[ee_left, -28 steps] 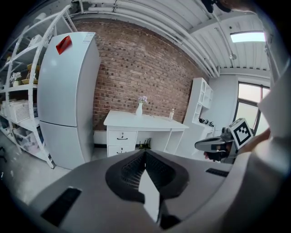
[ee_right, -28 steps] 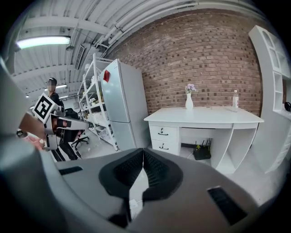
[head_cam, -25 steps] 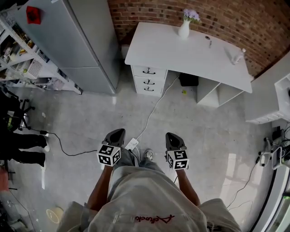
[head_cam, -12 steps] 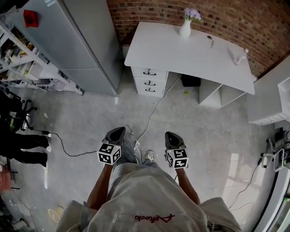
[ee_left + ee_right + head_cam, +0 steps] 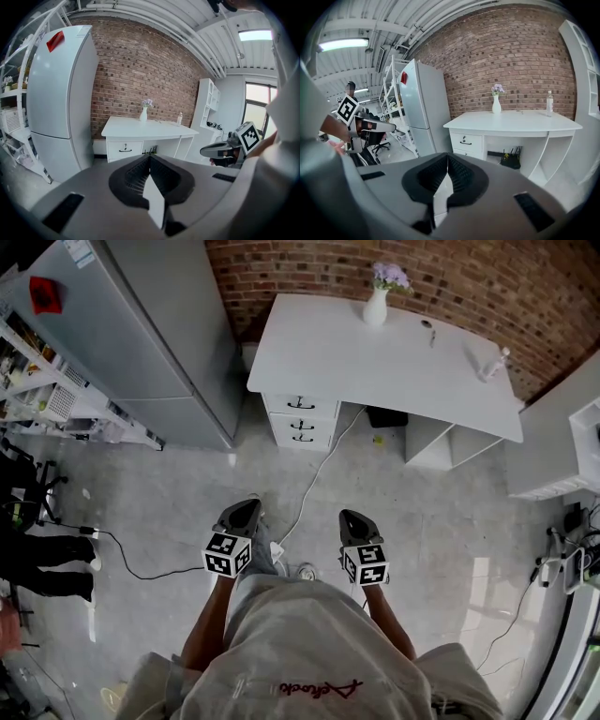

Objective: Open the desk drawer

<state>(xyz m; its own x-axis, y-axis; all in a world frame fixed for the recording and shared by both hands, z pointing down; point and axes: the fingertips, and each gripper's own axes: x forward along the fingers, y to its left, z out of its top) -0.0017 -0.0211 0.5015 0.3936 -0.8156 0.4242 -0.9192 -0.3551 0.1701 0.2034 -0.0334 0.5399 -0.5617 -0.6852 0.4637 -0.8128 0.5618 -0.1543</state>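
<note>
The white desk (image 5: 375,357) stands against the brick wall at the top of the head view. Its stack of three drawers (image 5: 302,420) with dark handles is closed. The top drawer (image 5: 124,149) shows in the left gripper view, and the same top drawer (image 5: 465,141) in the right gripper view. My left gripper (image 5: 245,510) and right gripper (image 5: 352,517) are held side by side over the floor, far short of the desk, both pointing at it. In the left gripper view the left gripper (image 5: 150,157) is shut and holds nothing. The right gripper (image 5: 447,156) is likewise shut and holds nothing.
A tall grey fridge (image 5: 150,334) stands left of the desk, with a shelf rack (image 5: 47,390) beyond it. A vase (image 5: 376,306) and a bottle (image 5: 494,364) are on the desk. A white cable (image 5: 314,474) crosses the floor. White shelving (image 5: 562,446) is at the right, a person (image 5: 42,554) at the left.
Both grippers have moved forward across the floor toward the desk along with the person. The desk now sits slightly nearer and more to the left. Jaws unchanged.
</note>
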